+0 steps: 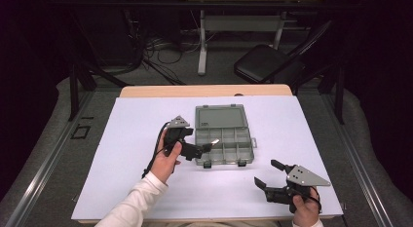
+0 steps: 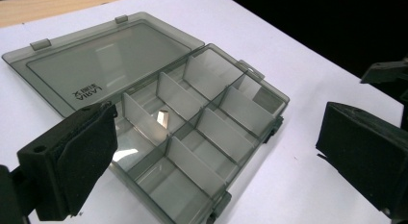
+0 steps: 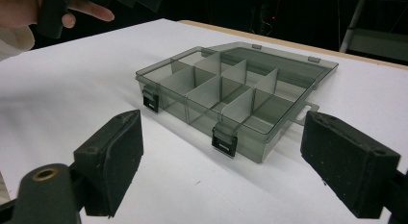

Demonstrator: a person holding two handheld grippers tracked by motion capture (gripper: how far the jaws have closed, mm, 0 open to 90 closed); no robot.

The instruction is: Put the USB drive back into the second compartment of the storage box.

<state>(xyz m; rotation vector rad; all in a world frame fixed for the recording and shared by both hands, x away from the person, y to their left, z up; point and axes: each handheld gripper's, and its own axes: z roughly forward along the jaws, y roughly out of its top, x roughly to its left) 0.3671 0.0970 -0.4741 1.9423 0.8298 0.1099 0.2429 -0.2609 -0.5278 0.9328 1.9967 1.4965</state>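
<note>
A person is sitting at a table [image 1: 122, 188] covered in white, holding a two-jaw gripper in each hand. A smoky grey plastic compartment box [image 1: 225, 141] is lying near the table's middle with its lid [image 1: 220, 116] folded flat open away from the person. Its dividers are standing in rows and the compartments are looking empty apart from a bright glint.

The left gripper [image 1: 204, 148] is hovering at the box's left edge, jaws spread wide with nothing between them. The right gripper [image 1: 267, 173] is resting near the front right of the table, well apart from the box, also spread and empty.

The lid-opening step is looking finished. Judging from this, the next move is calling for something to put in, or for swinging the lid shut.
</note>
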